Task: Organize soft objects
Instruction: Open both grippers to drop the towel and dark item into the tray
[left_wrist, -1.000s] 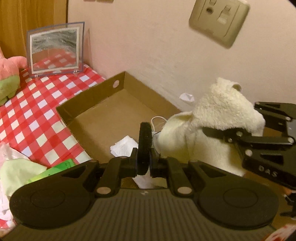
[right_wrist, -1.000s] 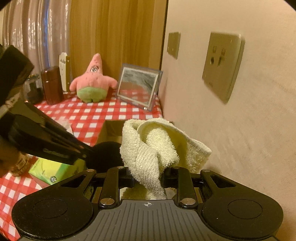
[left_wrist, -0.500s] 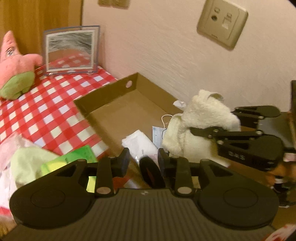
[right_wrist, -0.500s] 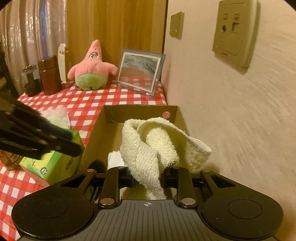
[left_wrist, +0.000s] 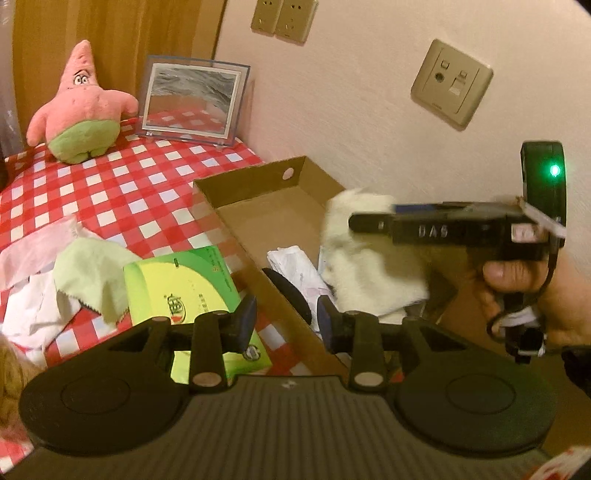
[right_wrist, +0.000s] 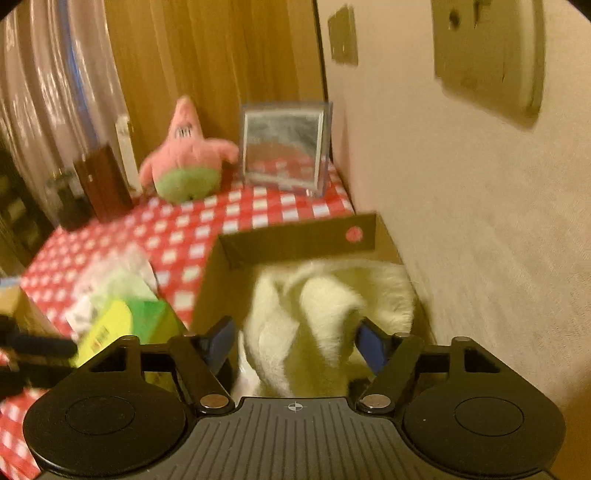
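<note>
over the box: right gripper (right_wrist: 295, 341) jaws opening, probably to drop the blurred cream towel (right_wrist: 325, 295) into the cardboard box (right_wrist: 295, 240)
left gripper (left_wrist: 284, 319): partly open, holding nothing

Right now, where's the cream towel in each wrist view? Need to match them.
Left wrist: towel right of centre, in the cardboard box, partly behind the right claw.
Right wrist: towel bottom centre, between the opening claw's fingers, pads off it, in the box.
Shared landmark: pink star plush beside the framed picture.
</note>
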